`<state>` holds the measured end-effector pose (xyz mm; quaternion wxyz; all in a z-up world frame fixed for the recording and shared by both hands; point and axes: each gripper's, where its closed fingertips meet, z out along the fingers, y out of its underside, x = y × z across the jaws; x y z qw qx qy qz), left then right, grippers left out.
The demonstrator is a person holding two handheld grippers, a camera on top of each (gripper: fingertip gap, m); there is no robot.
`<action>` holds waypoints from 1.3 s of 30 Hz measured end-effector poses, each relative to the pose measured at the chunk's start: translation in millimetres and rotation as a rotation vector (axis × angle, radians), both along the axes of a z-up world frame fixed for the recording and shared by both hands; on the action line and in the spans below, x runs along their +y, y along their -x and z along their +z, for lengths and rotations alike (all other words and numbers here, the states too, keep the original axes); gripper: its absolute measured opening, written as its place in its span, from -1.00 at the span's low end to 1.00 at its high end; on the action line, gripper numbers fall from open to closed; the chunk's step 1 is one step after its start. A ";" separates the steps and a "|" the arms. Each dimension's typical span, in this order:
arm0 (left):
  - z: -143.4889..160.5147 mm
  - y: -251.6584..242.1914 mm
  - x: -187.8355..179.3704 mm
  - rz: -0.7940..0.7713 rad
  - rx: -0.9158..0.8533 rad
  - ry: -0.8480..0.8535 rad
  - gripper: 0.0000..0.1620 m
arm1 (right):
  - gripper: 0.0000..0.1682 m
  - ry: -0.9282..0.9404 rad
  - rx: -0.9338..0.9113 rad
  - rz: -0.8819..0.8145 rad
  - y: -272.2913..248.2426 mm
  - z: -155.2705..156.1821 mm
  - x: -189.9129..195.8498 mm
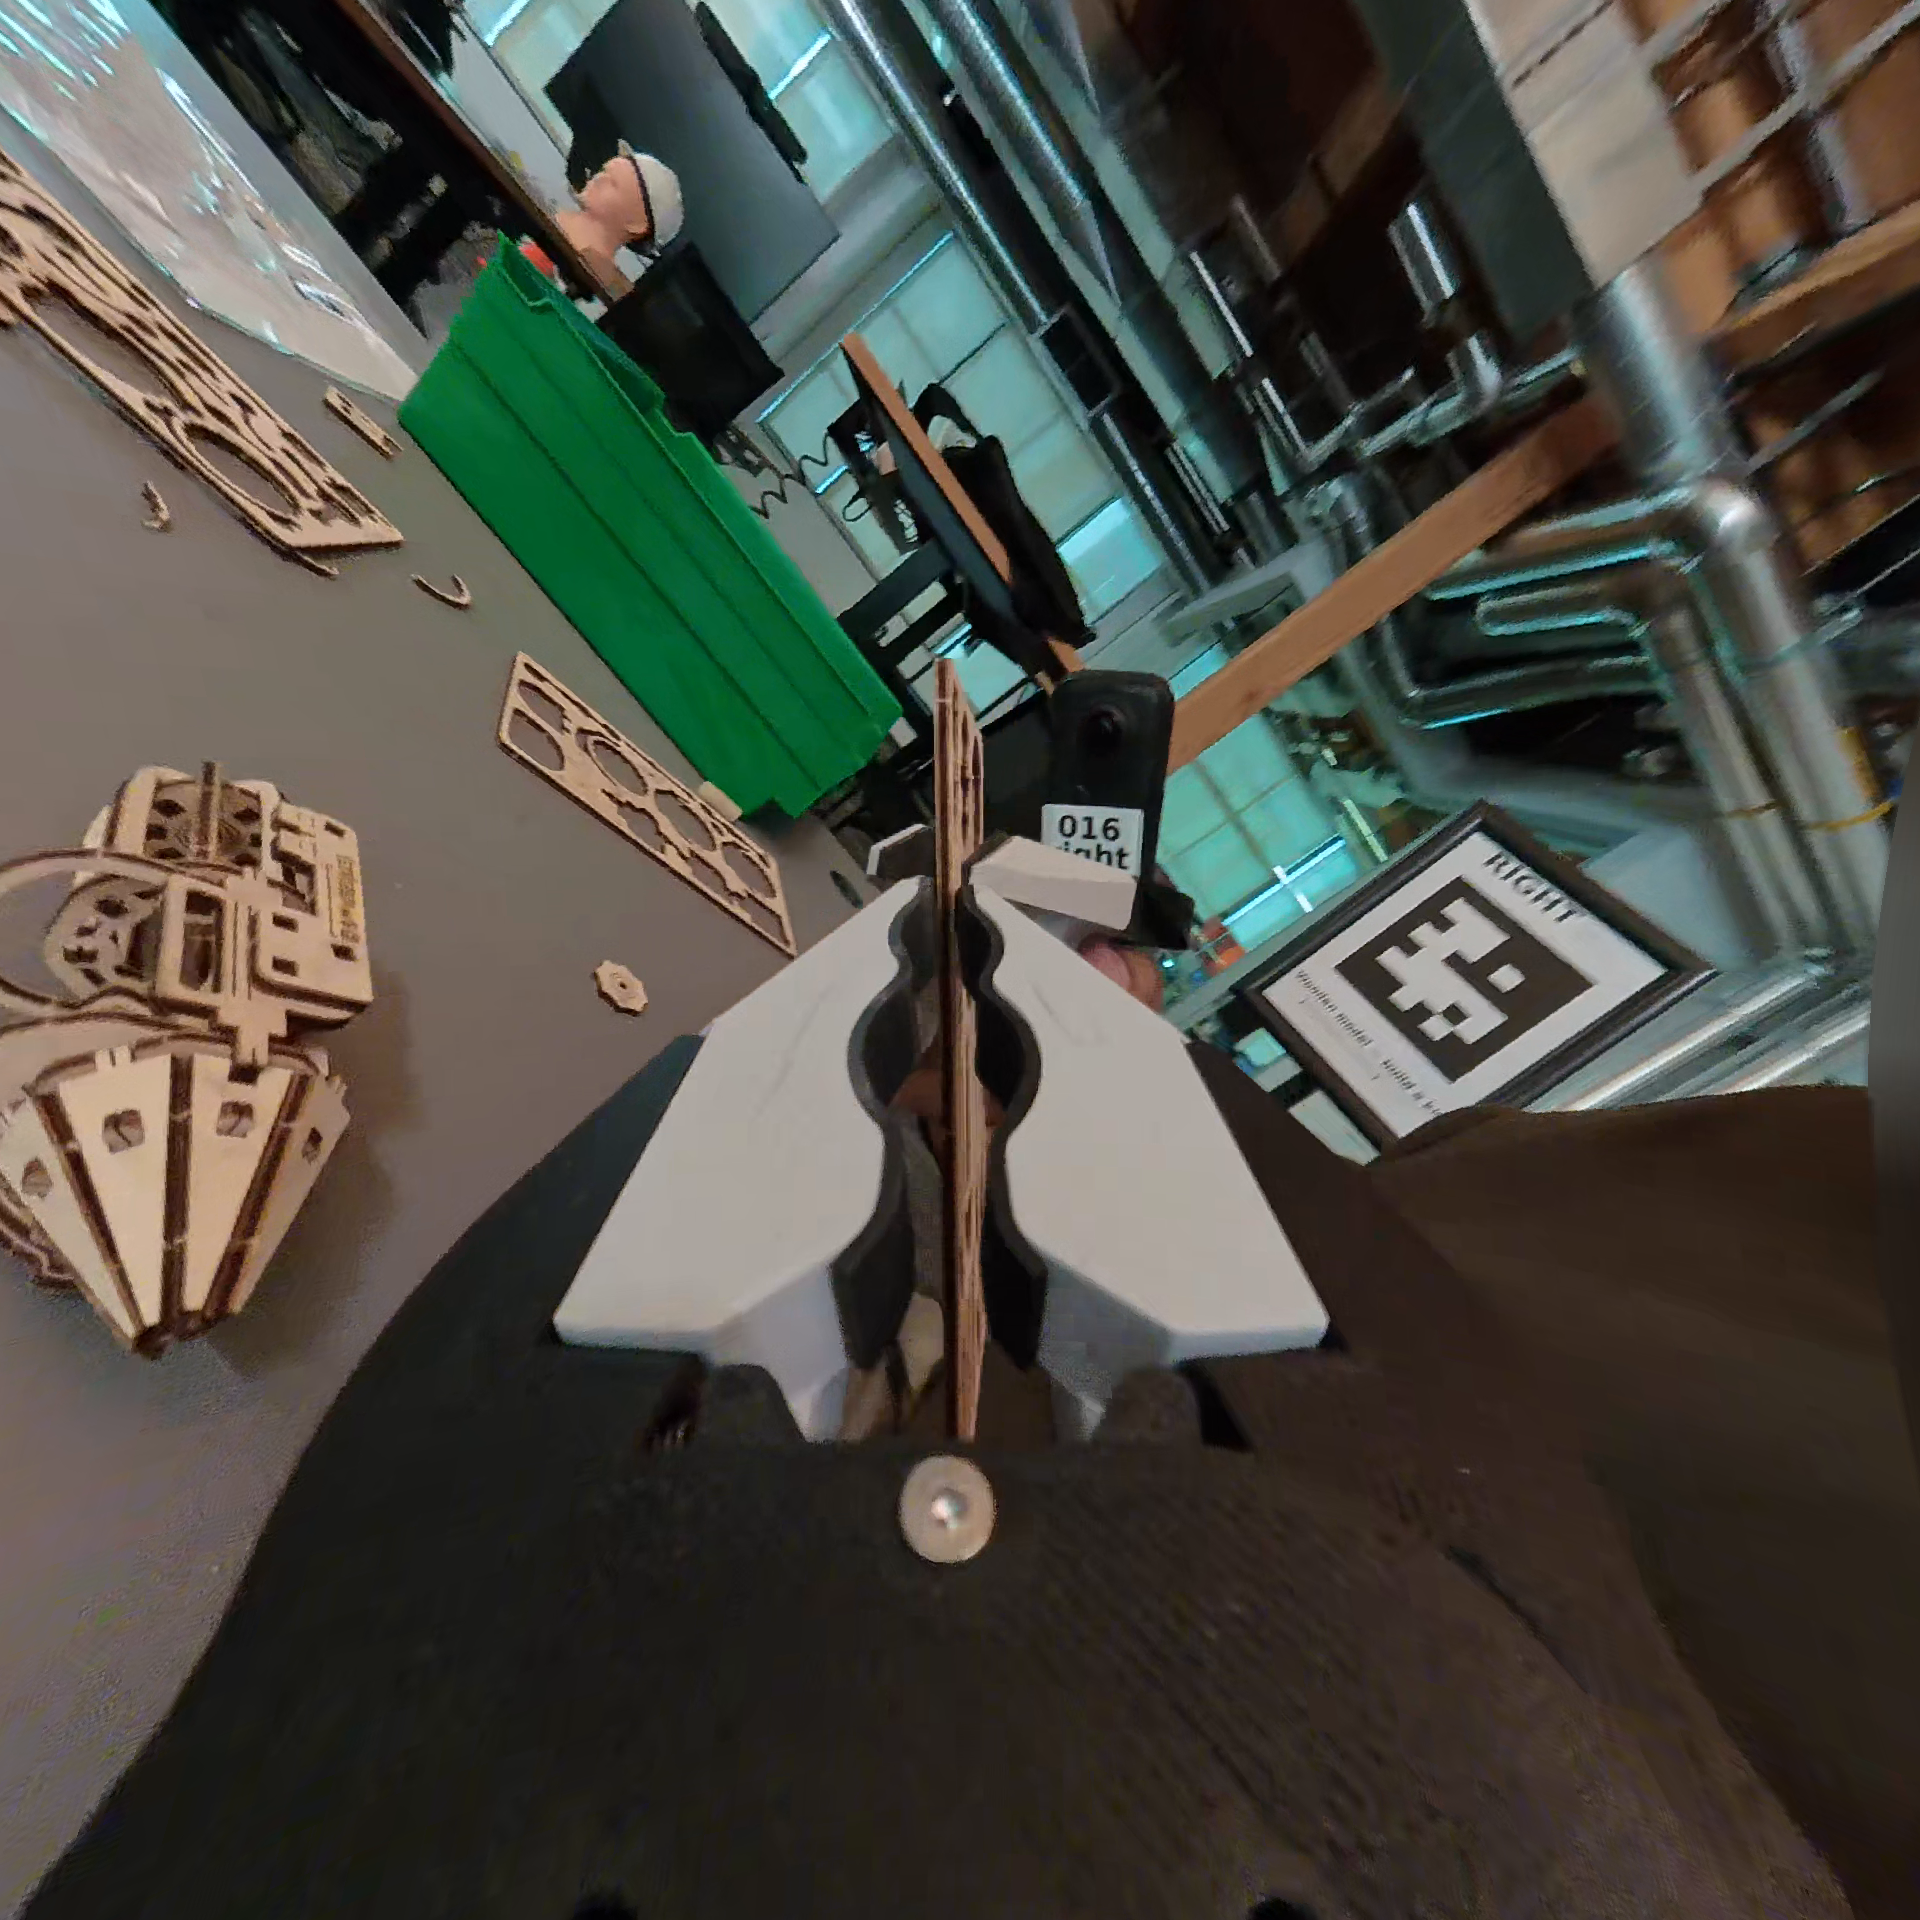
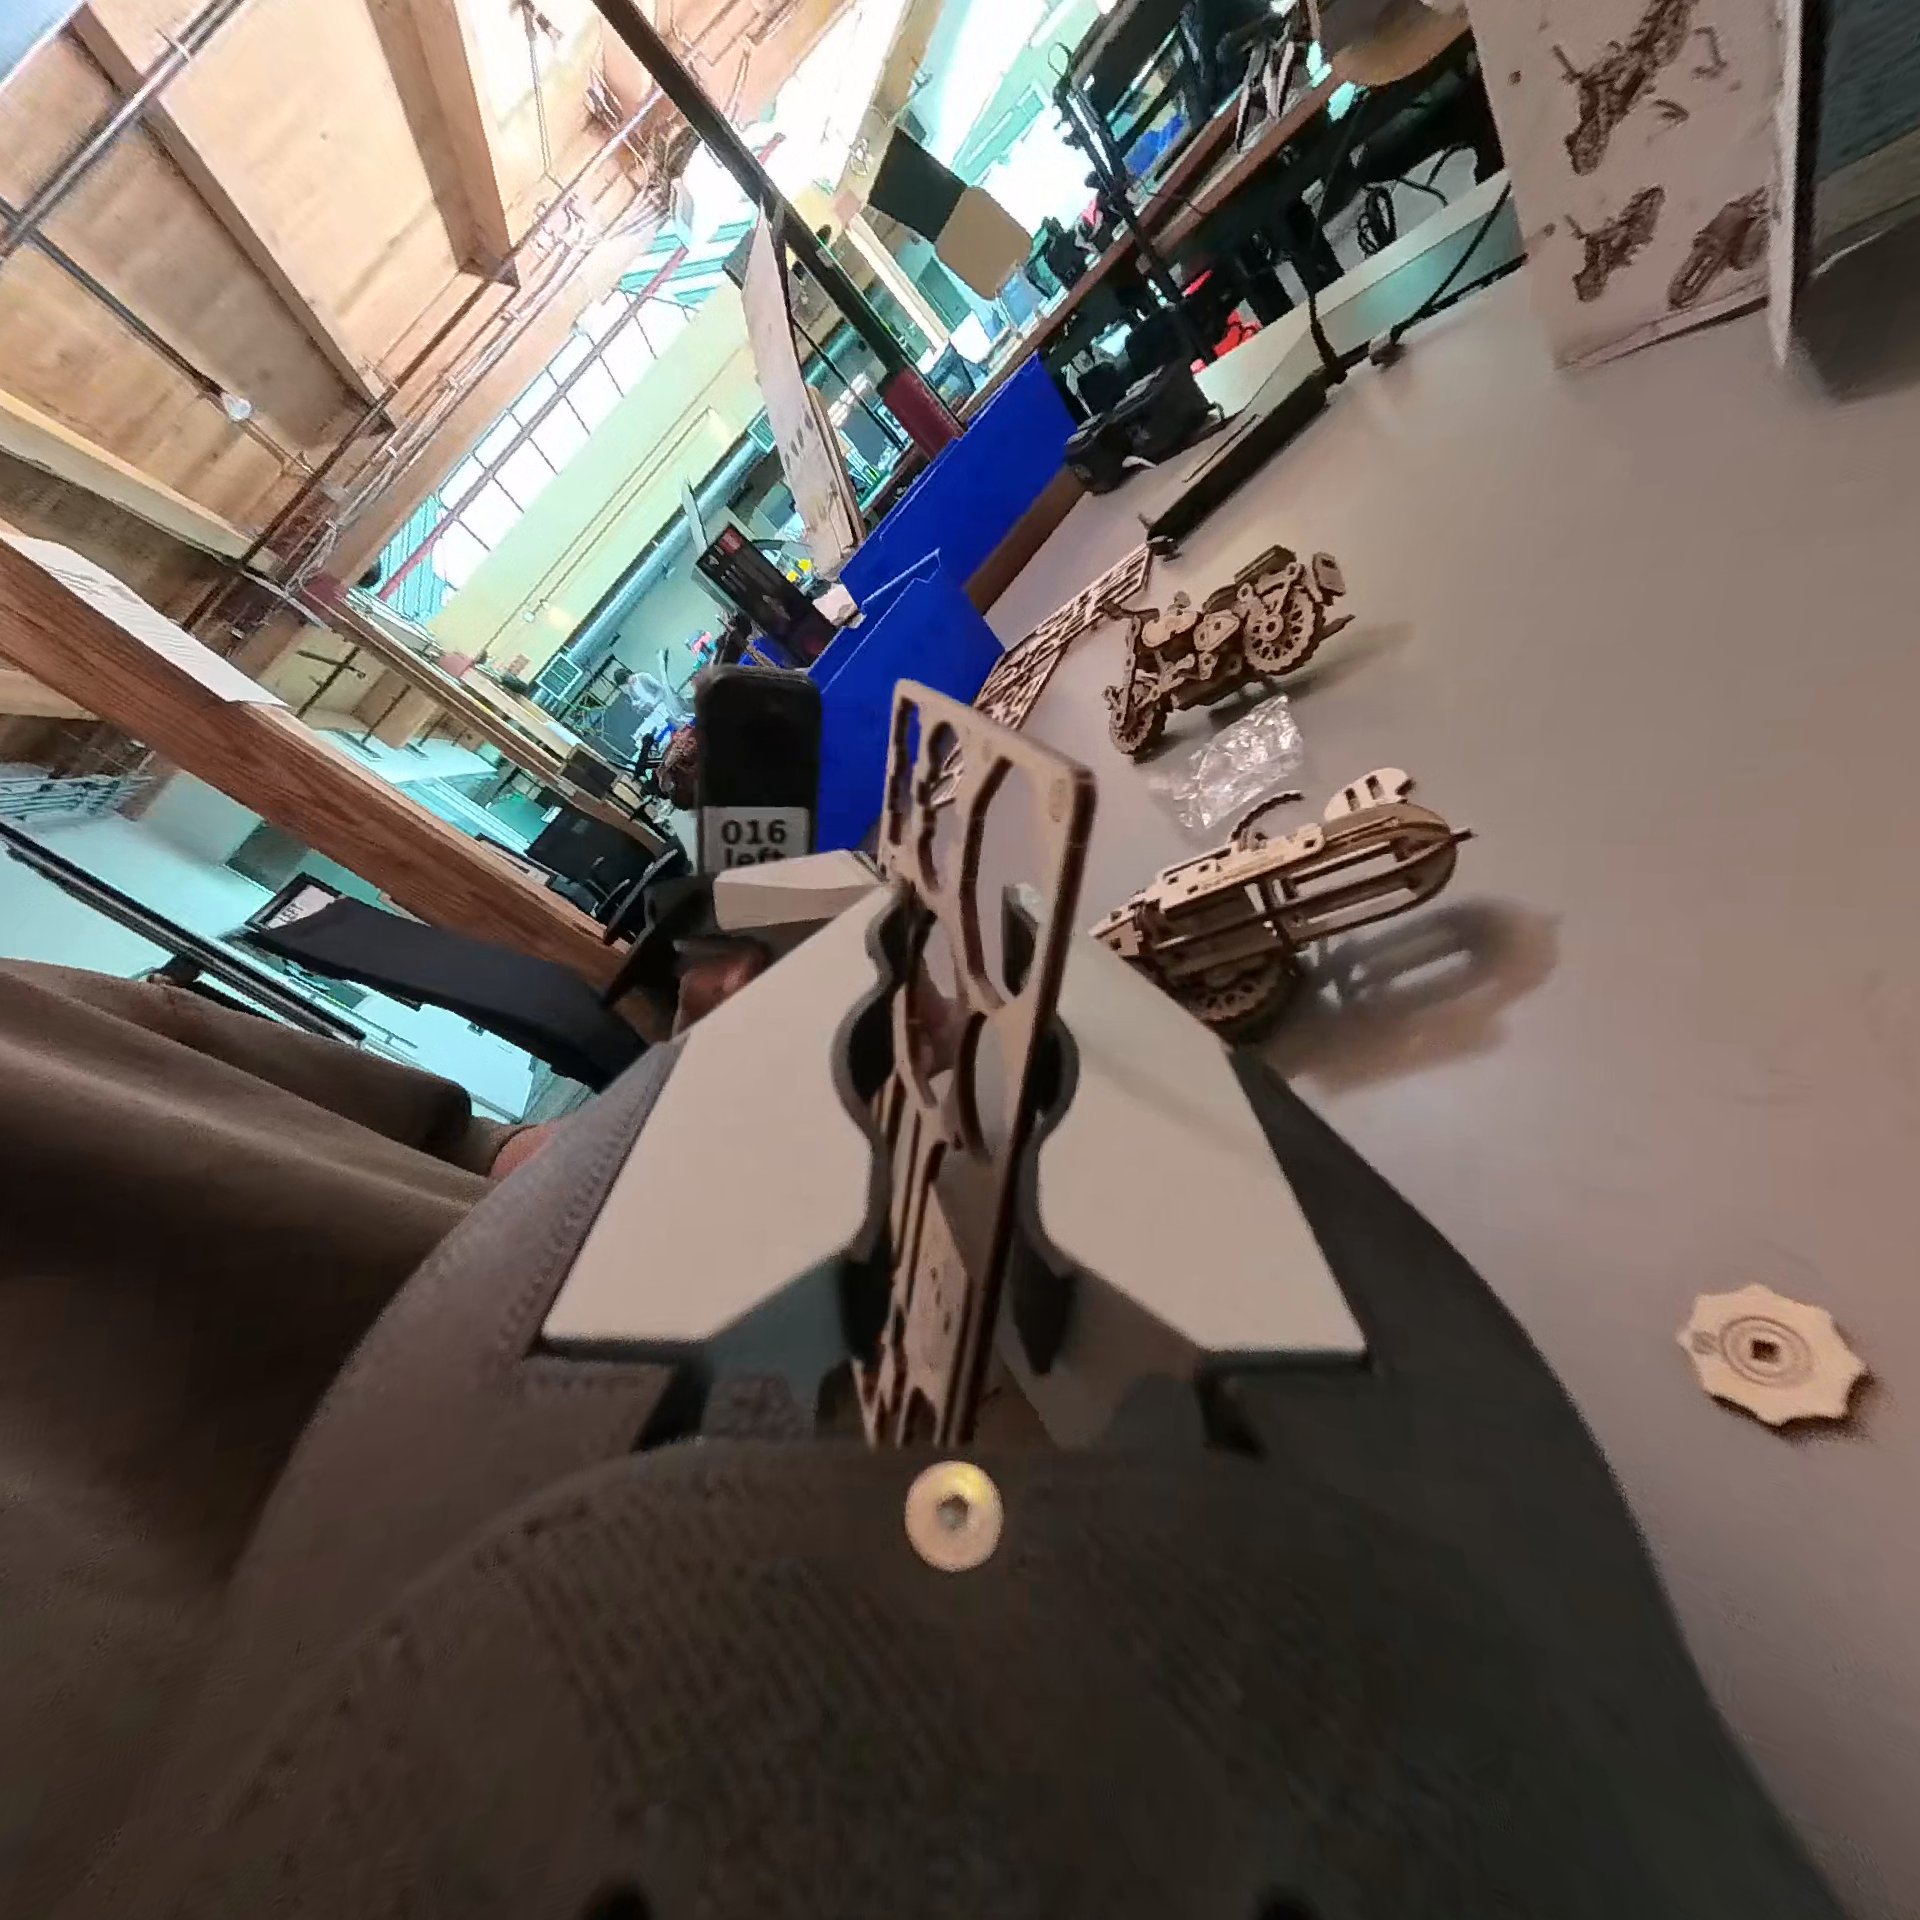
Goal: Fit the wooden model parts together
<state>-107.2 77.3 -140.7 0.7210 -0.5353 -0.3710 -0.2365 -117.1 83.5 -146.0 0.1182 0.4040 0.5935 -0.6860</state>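
We see a thin wooden sheet pinched between the fingers of the left tool, standing on edge and running straight out along the gap past the fingertips. The same wooden sheet is also pinched by the right tool, whose fingers press against its two faces. In the right wrist view it rises above the fingertips, tilted slightly, and shows its broad face: a flat laser-cut panel, pale tan with dark burnt edges, rounded at its upper corner and pierced by curved and straight cut-outs. In the left wrist view we see it edge-on, so only a narrow brown strip shows. The two tools meet head-on, each one's fingertips showing just beyond the other's, and the sheet is held clear above the grey surface.

On the surface lie a built wooden model near the left tool, a flat sheet with round holes beside a green bin, and a small cog-shaped piece. Beside the right tool we see a wooden motorcycle, another partly built model, a clear plastic bag and a pale scalloped disc.
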 end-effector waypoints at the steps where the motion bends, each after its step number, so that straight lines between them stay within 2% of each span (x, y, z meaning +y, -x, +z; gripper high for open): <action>1: -0.4 -0.3 0.8 0.009 0.016 0.015 -0.99 | -0.82 -0.002 -0.005 0.001 -0.3 -0.3 0.8; 6: -3.3 1.0 3.2 0.053 0.064 0.076 -0.99 | -0.85 -0.007 -0.041 0.010 0.2 -4.1 3.0; 8: -7.5 1.8 3.8 0.055 0.080 0.115 -0.95 | -0.99 0.013 -0.054 0.038 -2.3 -2.6 2.2; 9: -9.7 2.7 3.7 0.054 0.078 0.126 -0.93 | -0.99 0.018 -0.055 0.047 -3.5 -1.8 1.4; 24: -14.7 5.7 -0.8 0.039 0.091 0.176 -0.93 | -1.00 -0.031 -0.049 0.056 -4.2 -5.6 2.1; 30: -27.1 8.2 -0.7 0.064 0.145 0.304 -0.93 | -0.99 -0.123 -0.026 0.054 -5.0 -15.8 0.6; 36: -32.4 3.2 -0.1 -0.028 0.029 0.263 -0.94 | -0.99 -0.195 0.004 0.125 -13.0 -21.5 0.4; 39: -45.1 -0.7 2.2 -0.046 0.115 0.412 -0.91 | -0.99 -0.241 -0.002 0.155 -15.5 -31.0 1.9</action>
